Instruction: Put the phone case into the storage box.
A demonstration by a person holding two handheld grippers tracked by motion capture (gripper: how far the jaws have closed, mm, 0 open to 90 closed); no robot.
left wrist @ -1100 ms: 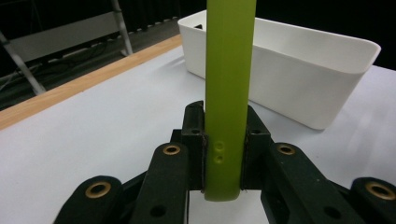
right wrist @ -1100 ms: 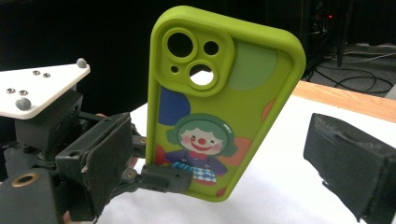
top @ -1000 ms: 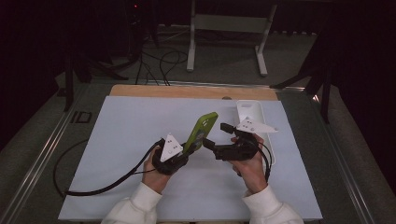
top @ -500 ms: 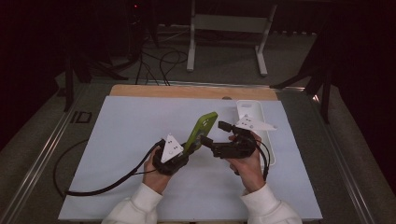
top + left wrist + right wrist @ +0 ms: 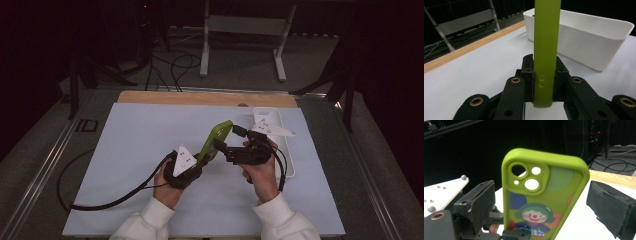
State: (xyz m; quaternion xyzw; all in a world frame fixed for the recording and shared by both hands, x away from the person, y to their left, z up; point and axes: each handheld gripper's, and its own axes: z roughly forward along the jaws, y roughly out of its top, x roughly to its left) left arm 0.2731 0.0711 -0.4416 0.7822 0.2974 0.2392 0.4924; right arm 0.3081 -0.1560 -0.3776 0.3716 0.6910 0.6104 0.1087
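A lime-green phone case (image 5: 216, 137) stands tilted up off the white mat, and my left gripper (image 5: 202, 160) is shut on its lower end. In the left gripper view the case (image 5: 546, 50) rises edge-on, with both pads of that gripper (image 5: 544, 72) pressed on its sides. My right gripper (image 5: 222, 147) comes in from the right, open, with one jaw on each side of the case. Its own view shows the back of the case (image 5: 544, 195), with camera holes and a clown picture, between the spread jaws of the gripper (image 5: 545, 202). Neither pad touches the case.
A long white tray (image 5: 288, 162) lies on the mat just right of my right hand, and its wall (image 5: 586, 45) shows behind the case. A wooden strip (image 5: 200, 98) edges the mat's far side. The left gripper's cable (image 5: 115, 200) trails to the lower left.
My right gripper has shifted a little to the left, so its jaws now straddle the case. The left gripper and the case have stayed put.
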